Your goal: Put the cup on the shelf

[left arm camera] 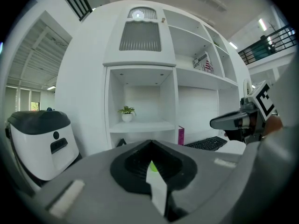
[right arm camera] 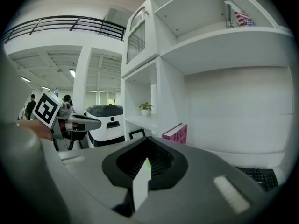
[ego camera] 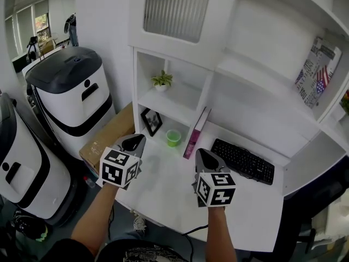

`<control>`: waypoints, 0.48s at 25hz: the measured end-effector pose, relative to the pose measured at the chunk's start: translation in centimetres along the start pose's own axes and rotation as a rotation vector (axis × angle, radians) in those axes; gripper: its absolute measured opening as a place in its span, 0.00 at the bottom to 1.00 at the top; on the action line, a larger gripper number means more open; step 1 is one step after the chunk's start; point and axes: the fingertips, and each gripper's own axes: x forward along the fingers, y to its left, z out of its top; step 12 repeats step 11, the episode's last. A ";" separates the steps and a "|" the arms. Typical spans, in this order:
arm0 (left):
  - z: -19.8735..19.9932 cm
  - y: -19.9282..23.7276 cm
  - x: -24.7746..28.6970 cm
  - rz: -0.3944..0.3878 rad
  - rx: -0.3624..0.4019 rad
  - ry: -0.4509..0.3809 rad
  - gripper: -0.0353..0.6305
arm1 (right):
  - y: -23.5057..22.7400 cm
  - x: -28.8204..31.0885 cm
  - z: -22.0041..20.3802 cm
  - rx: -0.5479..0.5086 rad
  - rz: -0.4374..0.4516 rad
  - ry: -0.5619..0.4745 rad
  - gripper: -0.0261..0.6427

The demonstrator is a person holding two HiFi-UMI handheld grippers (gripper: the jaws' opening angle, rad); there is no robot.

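Observation:
A small green cup (ego camera: 173, 138) stands on the white desk (ego camera: 169, 179), in front of the low shelf (ego camera: 177, 102) and next to a pink book. My left gripper (ego camera: 134, 142) hovers just left of the cup, shut and holding nothing. My right gripper (ego camera: 206, 157) is to the cup's right and nearer to me, also shut and holding nothing. In the left gripper view the jaws (left arm camera: 150, 144) meet in a point, and only a sliver of the cup (left arm camera: 151, 167) shows through them. The right gripper view shows the same: shut jaws (right arm camera: 145, 142) and a sliver of green cup (right arm camera: 147, 163).
A potted plant (ego camera: 162, 81) sits on the low shelf. A picture frame (ego camera: 151, 121), the pink book (ego camera: 196, 132) and a black keyboard (ego camera: 242, 160) are on the desk. A cardboard box (ego camera: 106, 138) and white machines (ego camera: 71, 91) stand to the left. A flag-print book (ego camera: 315, 72) is on the upper shelf.

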 end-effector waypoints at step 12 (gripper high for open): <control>0.2 -0.2 0.8 -0.012 -0.002 0.000 0.05 | -0.8 -0.3 0.2 0.003 -0.020 -0.004 0.07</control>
